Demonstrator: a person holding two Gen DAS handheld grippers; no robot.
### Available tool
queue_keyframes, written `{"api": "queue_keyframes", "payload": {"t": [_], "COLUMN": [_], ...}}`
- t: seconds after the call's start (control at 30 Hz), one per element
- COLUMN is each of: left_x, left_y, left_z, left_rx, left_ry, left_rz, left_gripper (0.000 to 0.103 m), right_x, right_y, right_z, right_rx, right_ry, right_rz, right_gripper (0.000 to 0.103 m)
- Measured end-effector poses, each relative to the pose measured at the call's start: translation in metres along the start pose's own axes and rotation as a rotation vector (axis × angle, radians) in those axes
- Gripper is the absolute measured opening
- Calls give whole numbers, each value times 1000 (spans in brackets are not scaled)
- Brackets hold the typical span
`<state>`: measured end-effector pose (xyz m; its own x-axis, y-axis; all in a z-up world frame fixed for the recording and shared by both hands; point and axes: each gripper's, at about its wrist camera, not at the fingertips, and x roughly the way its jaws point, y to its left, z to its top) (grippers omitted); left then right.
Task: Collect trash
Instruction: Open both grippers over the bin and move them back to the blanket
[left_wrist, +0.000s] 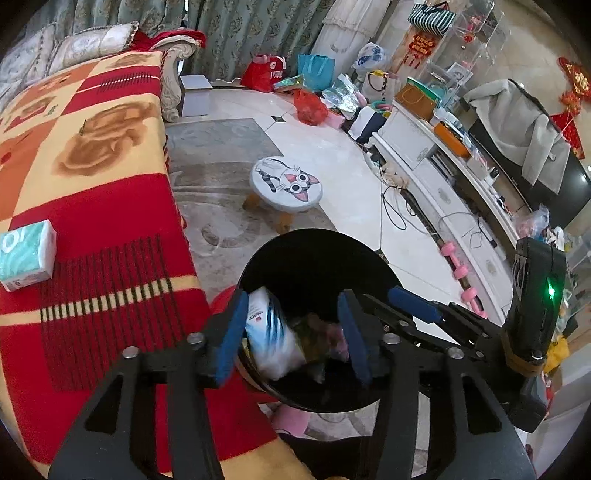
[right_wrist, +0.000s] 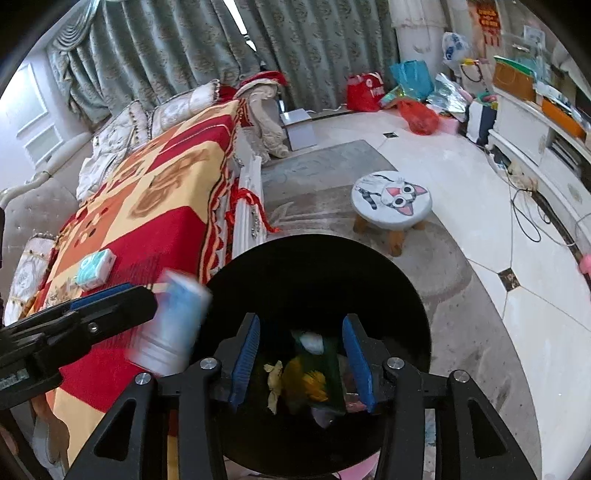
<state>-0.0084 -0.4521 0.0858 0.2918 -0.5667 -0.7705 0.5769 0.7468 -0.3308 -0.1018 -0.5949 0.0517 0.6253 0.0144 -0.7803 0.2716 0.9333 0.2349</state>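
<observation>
Both wrist cameras look steeply down, close over the black bin (left_wrist: 314, 266), sharing the cat stool (right_wrist: 391, 201) beyond.

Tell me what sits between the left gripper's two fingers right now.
In the left wrist view, a blurred white-and-blue packet shows between the left gripper fingers, touching neither clearly, over the black bin. The right wrist view shows it beside the bin's rim.

I see cat-face stool (left_wrist: 286, 183) on rug | tissue pack (left_wrist: 26, 260) on my blanket (left_wrist: 110, 155) | pink dumbbell (left_wrist: 461, 271) by cabinet
</observation>
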Motion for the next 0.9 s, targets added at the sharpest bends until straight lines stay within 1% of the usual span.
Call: {"api": "queue_keyframes", "payload": {"t": [0.3, 0.4, 0.67, 0.9], "left_x": [-18, -25, -44, -68], "left_y": [11, 18, 35, 60], "left_z": [-5, -8, -17, -29], "left_rx": [-8, -18, -34, -70], "left_ry": [-16, -23, -38, -58], "left_rz": [35, 48, 83, 130], "left_gripper": [50, 50, 50, 50], "right_x": [-15, -17, -22, -21], "right_y": [12, 18, 33, 59], "right_z": [-2, -2, -5, -4], "right_rx": [-31, -50, -77, -115], "right_ry": [-33, -32, -30, -25], "right_rz": [-50, -57, -56, -37], "right_gripper": [48, 50, 52, 52]}}
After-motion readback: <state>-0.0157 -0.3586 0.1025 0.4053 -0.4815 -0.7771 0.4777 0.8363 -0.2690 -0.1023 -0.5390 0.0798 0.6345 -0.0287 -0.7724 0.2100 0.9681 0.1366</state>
